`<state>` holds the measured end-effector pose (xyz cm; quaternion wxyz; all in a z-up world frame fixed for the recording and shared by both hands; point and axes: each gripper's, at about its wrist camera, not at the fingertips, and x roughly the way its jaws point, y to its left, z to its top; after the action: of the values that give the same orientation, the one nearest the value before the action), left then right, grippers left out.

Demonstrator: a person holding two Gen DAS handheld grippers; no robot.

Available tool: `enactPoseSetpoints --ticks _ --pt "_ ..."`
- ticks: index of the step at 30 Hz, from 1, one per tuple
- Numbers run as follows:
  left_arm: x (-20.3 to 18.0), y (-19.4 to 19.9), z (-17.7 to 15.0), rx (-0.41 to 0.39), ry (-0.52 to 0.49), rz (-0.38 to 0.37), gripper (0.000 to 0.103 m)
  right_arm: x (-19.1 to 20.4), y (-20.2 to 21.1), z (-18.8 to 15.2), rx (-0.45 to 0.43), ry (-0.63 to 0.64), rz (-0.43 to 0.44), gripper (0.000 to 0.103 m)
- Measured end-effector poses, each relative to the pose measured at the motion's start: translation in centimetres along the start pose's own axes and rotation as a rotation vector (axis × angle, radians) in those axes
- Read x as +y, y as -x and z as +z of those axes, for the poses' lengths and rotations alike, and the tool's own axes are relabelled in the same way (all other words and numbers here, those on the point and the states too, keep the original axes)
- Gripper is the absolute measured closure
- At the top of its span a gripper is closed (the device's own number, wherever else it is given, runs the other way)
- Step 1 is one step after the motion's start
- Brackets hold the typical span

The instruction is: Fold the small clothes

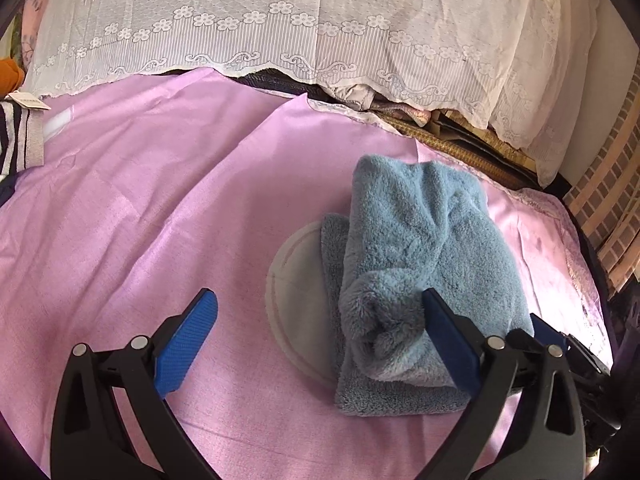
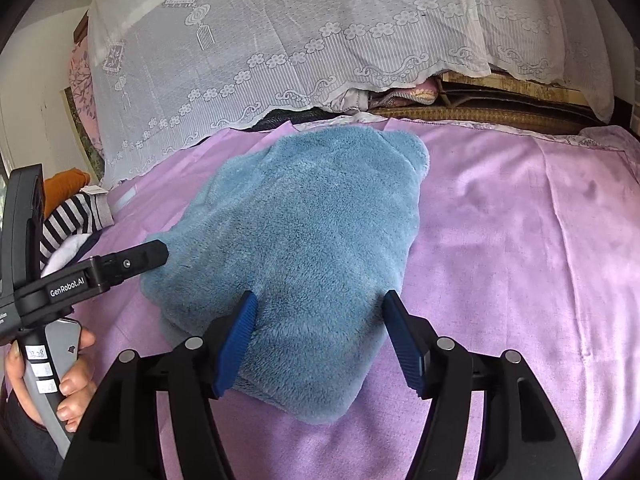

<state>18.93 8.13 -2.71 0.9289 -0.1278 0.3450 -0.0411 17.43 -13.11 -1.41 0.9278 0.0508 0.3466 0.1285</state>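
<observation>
A fluffy blue garment (image 1: pixel 420 264) lies folded into a thick bundle on the pink sheet (image 1: pixel 140 208), with a pale round patch (image 1: pixel 296 300) showing at its left edge. My left gripper (image 1: pixel 320 312) is open, its right finger (image 1: pixel 452 344) against the bundle's near end, its left finger (image 1: pixel 188 340) over bare sheet. In the right wrist view the same blue garment (image 2: pixel 304 248) fills the middle. My right gripper (image 2: pixel 320 340) is open, its two blue pads straddling the garment's near end. The left gripper's body (image 2: pixel 80 276) and the hand holding it show at the left.
A white lace curtain (image 1: pixel 280 16) hangs over stacked bedding behind the sheet. A striped garment (image 2: pixel 68 228) and an orange item (image 2: pixel 64 184) lie at the far left. A woven mat (image 2: pixel 480 114) sticks out under the curtain at the back right.
</observation>
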Motion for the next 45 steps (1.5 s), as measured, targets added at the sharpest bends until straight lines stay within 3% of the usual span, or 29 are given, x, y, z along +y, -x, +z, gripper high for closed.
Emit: enactPoseSetpoints --ticks 4,10,17,20,25,34,41,45 --pt "-0.6 1.0 2.7 -0.050 -0.014 0.011 0.005 0.7 1.3 1.9 -0.062 0.021 0.004 0.038" --pt "-1.5 -1.6 5.8 -0.028 -0.012 0.040 0.005 1.8 0.2 5.4 -0.101 0.029 -0.005 0.038" --pt "-0.7 -6.7 3.6 0.086 -0.027 0.077 0.004 1.2 -4.2 6.4 -0.043 -0.016 0.004 0.038" --pt "-0.1 -7.5 3.1 0.109 0.002 0.050 0.004 1.0 -6.0 5.3 0.012 0.003 -0.030 0.037" --pt "0.1 -7.6 2.5 0.110 0.013 0.041 0.004 1.7 -6.0 4.7 0.003 0.053 -0.052 0.037" --pt "1.0 -6.0 2.4 0.142 0.085 -0.101 0.005 0.5 -3.8 4.9 -0.010 0.009 -0.031 0.032" --pt "0.8 -6.5 1.9 0.243 0.139 -0.288 0.005 -3.9 -3.0 5.3 0.025 -0.205 0.061 0.025" --pt "0.9 -7.1 1.3 0.278 0.153 -0.299 0.005 -5.5 -3.2 4.7 0.065 -0.301 0.121 0.023"
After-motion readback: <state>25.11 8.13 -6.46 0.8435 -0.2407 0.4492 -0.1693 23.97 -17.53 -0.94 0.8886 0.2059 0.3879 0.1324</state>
